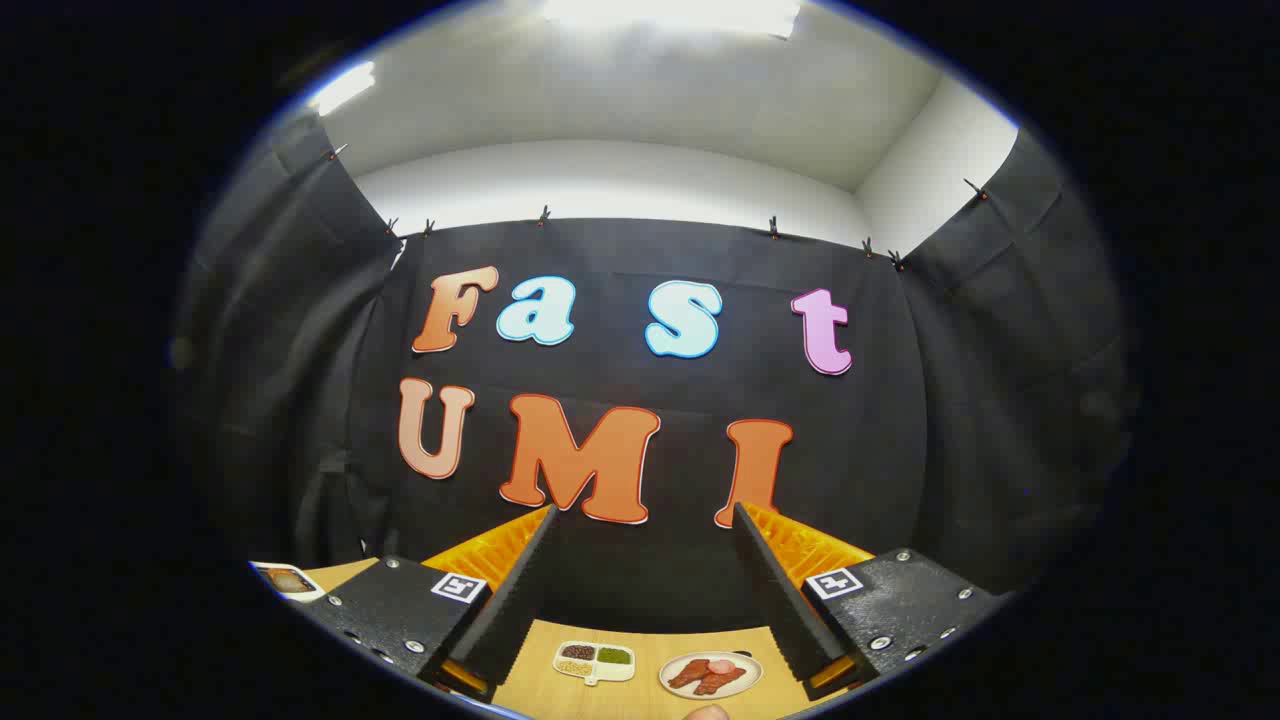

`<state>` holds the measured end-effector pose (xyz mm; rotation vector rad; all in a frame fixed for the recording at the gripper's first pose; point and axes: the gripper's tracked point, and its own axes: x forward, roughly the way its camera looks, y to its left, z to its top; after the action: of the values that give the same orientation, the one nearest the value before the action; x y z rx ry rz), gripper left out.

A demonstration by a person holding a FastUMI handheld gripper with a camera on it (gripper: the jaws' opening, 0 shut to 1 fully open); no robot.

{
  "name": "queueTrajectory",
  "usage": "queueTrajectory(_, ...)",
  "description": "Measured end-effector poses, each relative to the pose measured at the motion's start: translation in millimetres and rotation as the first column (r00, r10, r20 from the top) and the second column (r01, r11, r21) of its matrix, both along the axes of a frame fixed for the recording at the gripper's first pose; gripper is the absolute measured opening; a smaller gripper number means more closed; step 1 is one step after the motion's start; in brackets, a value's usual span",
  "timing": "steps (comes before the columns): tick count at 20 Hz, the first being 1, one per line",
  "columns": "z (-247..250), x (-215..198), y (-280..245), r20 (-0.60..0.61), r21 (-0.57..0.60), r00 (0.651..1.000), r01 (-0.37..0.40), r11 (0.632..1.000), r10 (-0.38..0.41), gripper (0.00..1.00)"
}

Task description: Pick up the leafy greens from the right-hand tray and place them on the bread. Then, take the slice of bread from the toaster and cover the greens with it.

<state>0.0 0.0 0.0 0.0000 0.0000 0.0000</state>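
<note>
The gripper point(640, 590) is held wide open with nothing in it; the greens could be missed, since it is pointed up at the wall; no leafy greens can be made out; a small divided tray point(594, 662) and a plate point(710, 675) are seen on the table point(650, 645) between the fingers.

no readable text, brand or number stands on any item. each finger mount point(455, 587) carries one square black-and-white coded marker; the second marker point(835, 582) holds a pattern, not characters.
</note>
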Motion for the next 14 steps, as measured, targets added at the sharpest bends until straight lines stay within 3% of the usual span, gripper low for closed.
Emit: queueTrajectory(14, -11.9, -19.4, -36.8, -0.03, -0.021, 0.996, 0.08, 0.997, -0.08, 1.0)
